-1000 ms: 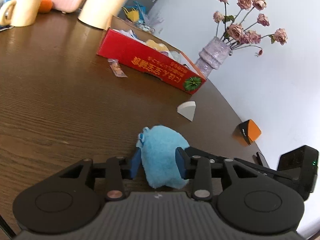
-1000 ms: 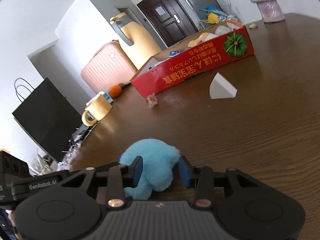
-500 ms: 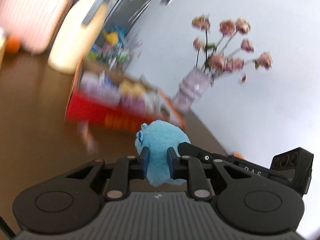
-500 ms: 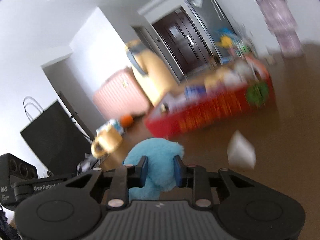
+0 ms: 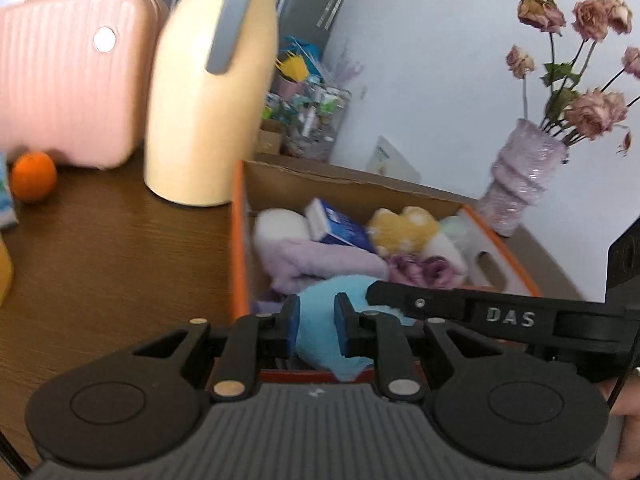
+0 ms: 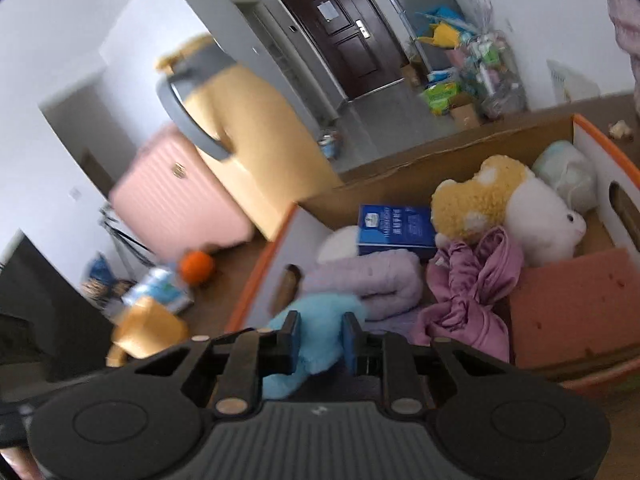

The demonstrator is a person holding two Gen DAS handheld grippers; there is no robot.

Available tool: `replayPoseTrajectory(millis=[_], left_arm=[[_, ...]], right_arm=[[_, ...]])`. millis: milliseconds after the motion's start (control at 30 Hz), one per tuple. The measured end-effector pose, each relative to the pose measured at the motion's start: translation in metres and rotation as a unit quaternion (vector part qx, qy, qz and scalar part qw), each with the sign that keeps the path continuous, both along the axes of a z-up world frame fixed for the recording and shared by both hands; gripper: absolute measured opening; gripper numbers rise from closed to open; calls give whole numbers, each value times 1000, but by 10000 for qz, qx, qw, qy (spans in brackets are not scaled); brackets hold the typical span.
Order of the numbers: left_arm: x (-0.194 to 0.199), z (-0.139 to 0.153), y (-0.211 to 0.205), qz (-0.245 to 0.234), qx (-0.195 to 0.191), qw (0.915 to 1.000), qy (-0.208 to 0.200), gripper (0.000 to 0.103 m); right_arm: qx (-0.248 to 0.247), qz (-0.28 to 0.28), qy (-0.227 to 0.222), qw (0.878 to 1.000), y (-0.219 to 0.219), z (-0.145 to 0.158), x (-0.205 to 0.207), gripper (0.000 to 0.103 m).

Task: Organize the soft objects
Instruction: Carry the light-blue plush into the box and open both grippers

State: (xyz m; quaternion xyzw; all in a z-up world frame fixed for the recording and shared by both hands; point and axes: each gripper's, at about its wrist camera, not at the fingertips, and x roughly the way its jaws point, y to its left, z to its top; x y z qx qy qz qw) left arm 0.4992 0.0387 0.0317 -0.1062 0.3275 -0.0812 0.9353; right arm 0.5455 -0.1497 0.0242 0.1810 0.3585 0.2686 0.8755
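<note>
Toy: fluffy light-blue plush toy (image 5: pixel 320 332) is hanging at lower centre of both views, over near edge of open cardboard box w/ orange-red rim (image 5: pixel 237 240).
L jaws: left gripper (image 5: pixel 316 326) is clamping toy, pads pressing into fur.
R jaws: right gripper (image 6: pixel 319 336) is also clamping toy from other side; jaws are closing further on it.
Box fill: rolled lilac towel (image 6: pixel 372 280), crumpled mauve cloth (image 6: pixel 472 292), blue carton (image 6: pixel 396 226), yellow-and-white plush (image 6: pixel 480 200), terracotta sponge block (image 6: pixel 572 304) are crowding interior.
Risk 1: judged – uneven release by the two grippers is likely to swing toy out over near rim onto dark wooden table (image 5: pixel 112 248).
Risk 2: judged – toy is likely to perch on towel and roll off; little free floor.
Risk 3: judged – fingers may be snagging fur on opening.
Diff vs 1 s ago: toy was resting on table between wider jaws, box far at upper centre; now lifted, jaws narrower, box directly below.
</note>
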Motion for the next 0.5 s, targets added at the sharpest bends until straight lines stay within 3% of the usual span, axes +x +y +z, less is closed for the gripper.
replayPoseTrajectory(millis=[133,300,433,500], left_arm=[[1,-4,2,-26,283,9996,-41,16],[3,-15,3,-141,432,9990,26,11],[-1,-5,-1,-125,616,9980,53,13],[-13,11,1,-132,580,9981,-133,13]], right_arm=[[-45,135,20,9999,20,-9,5,21],[-633,278,-308,9971,37,-17,4,21],[-722,254,-262,9967,33,-8,0,24],[-697,240,-267,9969,25,6,-6,25]])
